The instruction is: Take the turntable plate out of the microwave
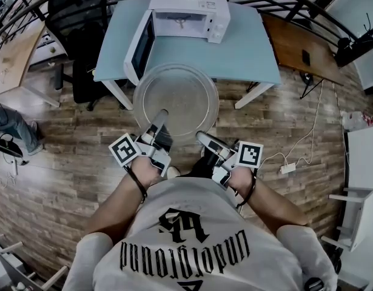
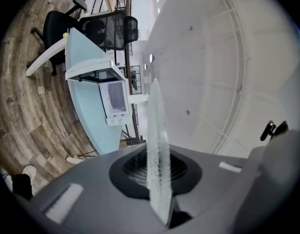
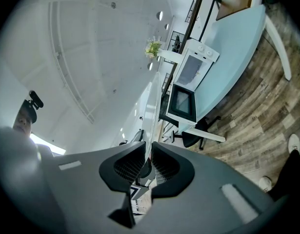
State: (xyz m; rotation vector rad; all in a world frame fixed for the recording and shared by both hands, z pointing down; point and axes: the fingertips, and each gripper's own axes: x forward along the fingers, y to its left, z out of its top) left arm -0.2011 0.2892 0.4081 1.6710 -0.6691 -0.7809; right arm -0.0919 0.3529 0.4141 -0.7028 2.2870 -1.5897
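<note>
The round clear glass turntable plate (image 1: 176, 99) is out of the microwave (image 1: 186, 17) and held level above the wooden floor, in front of the light blue table (image 1: 247, 47). My left gripper (image 1: 160, 116) is shut on its near left rim and my right gripper (image 1: 202, 137) is shut on its near right rim. In the left gripper view the plate (image 2: 157, 140) shows edge-on, clamped between the pads of that gripper (image 2: 157, 172). The right gripper view shows the thin rim (image 3: 152, 106) running out from between the ribbed pads (image 3: 150, 167). The microwave door (image 1: 141, 47) hangs open to the left.
A black office chair (image 1: 83, 23) stands left of the table. A wooden desk (image 1: 295, 44) sits to the right. A white power strip with its cord (image 1: 287, 168) lies on the floor at right, near a white shelf (image 1: 362, 187).
</note>
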